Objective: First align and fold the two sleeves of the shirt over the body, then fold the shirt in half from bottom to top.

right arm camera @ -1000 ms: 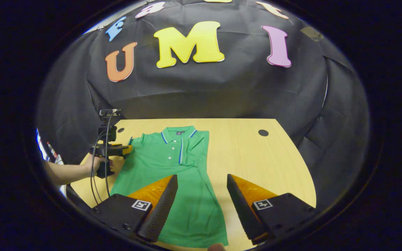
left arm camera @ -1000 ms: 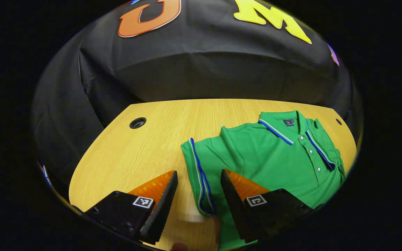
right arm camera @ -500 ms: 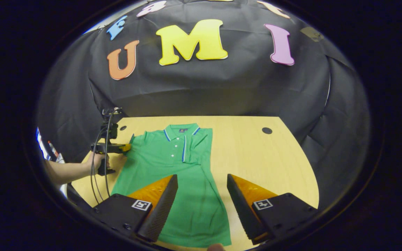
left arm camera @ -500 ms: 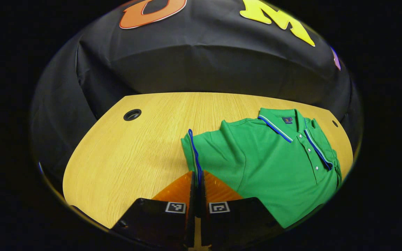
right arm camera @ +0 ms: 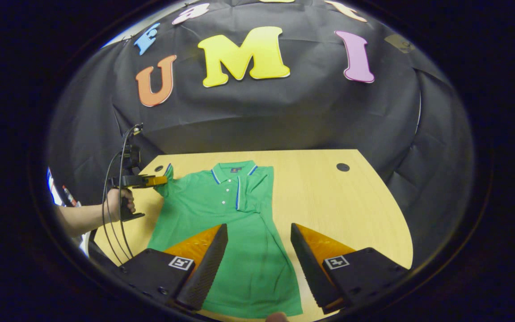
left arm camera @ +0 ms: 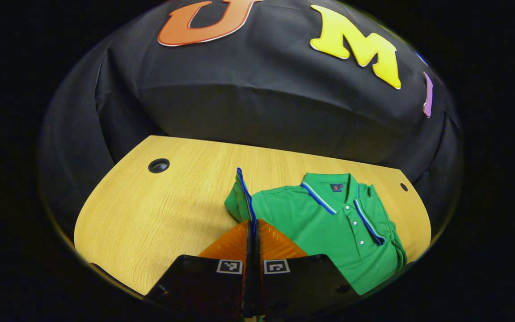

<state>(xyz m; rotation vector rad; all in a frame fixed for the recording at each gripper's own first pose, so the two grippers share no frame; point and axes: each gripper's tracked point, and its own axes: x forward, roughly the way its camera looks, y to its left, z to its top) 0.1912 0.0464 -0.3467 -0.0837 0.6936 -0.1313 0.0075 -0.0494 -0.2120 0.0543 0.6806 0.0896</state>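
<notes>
Green polo shirt [right arm camera: 235,223] spread flat on wooden table [right arm camera: 351,210], collar toward the far edge, hem at the near edge. Right sleeve [right arm camera: 257,190] already folded over the body, lying beside the button placket. Left sleeve [left arm camera: 239,197] lifted off the table surface, its blue-trimmed cuff standing upright and pinched at the edge. Left gripper [left arm camera: 252,230] closed tight on that cuff, both fingers pressed against the fabric; same gripper [right arm camera: 161,180] seen in the right gripper view at the far left of the shirt, held by a hand [right arm camera: 121,201] with cables trailing below. Right gripper [right arm camera: 257,250] hovering above the lower body of the shirt near the hem, fingers spread wide, holding nothing. Two round cable holes [right arm camera: 342,167] noted near the table's far corners.
</notes>
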